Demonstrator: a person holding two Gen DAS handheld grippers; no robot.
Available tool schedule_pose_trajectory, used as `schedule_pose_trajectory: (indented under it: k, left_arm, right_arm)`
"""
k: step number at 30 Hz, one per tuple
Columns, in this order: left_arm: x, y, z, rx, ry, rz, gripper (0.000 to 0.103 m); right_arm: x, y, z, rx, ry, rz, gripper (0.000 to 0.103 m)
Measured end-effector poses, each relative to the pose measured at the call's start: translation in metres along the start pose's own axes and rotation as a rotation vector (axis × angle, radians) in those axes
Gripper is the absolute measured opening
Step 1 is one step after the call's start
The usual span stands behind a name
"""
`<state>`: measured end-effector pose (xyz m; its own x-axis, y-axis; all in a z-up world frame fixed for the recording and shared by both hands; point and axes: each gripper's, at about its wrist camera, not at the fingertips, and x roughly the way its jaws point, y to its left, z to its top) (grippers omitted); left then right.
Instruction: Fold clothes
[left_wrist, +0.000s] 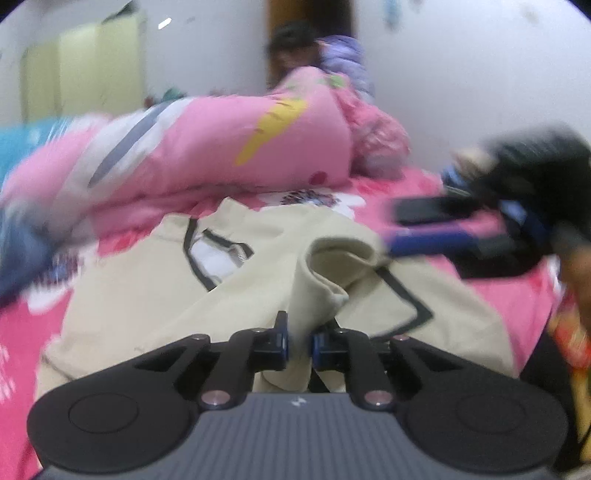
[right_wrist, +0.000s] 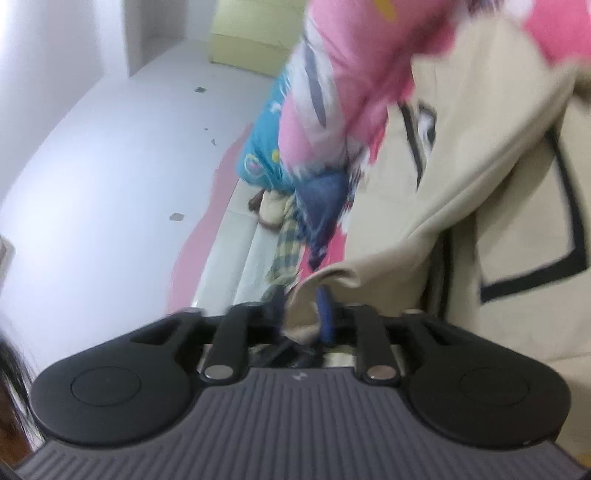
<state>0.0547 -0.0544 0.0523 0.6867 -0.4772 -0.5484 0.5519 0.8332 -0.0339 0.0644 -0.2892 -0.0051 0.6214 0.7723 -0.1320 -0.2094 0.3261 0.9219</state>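
The top (left_wrist: 258, 273), cream with black trim, lies on the pink bed (left_wrist: 517, 295) in front of us, partly doubled over itself, with one flap drawn up toward the left gripper (left_wrist: 298, 341). That gripper's jaws are narrowed onto a fold of the cream cloth, which runs up between the fingers. In the right wrist view the right gripper (right_wrist: 306, 314) has pinched an edge of the same top; the cloth bunches between its fingers and hangs taut away from them, though blur hides just how much is caught.

We judge that we are mid-fold — both grippers have an edge and are carrying it across the body of the garment. The blur in both views suggests quick movement.

Next we need to lay the lifted part flat over the rest, keeping the two held points level so the crease runs straight, and let go only once the cloth is down.

Beyond the top a pink quilt (left_wrist: 207, 147) is heaped against the wall (left_wrist: 461, 55), with a blue one (right_wrist: 262, 147) at its far end.
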Motion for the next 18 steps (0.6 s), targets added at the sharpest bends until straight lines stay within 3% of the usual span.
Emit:
schedule_pose_trajectory:
  k: [3,8,11,18]
  left_arm:
    - [-0.009,0.022,0.009,-0.107,-0.027,-0.042,0.012]
    - [-0.02,0.033,0.018,-0.143,-0.082,-0.054,0.012]
    - [-0.016,0.034,0.019,-0.151,-0.079,-0.064,0.012]
    - [-0.016,0.042,0.018,-0.198,-0.102,-0.107,0.012]
  right_arm:
    - [-0.007,0.011,-0.01,-0.178,-0.024,-0.163,0.035]
    - [0.048,0.011,-0.046,-0.414,0.12,-0.413,0.035]
    - [0.083,0.015,-0.059,-0.587,0.145,-0.534,0.035]
    - [0.134,0.01,-0.057,-0.812,0.152,-0.676,0.033]
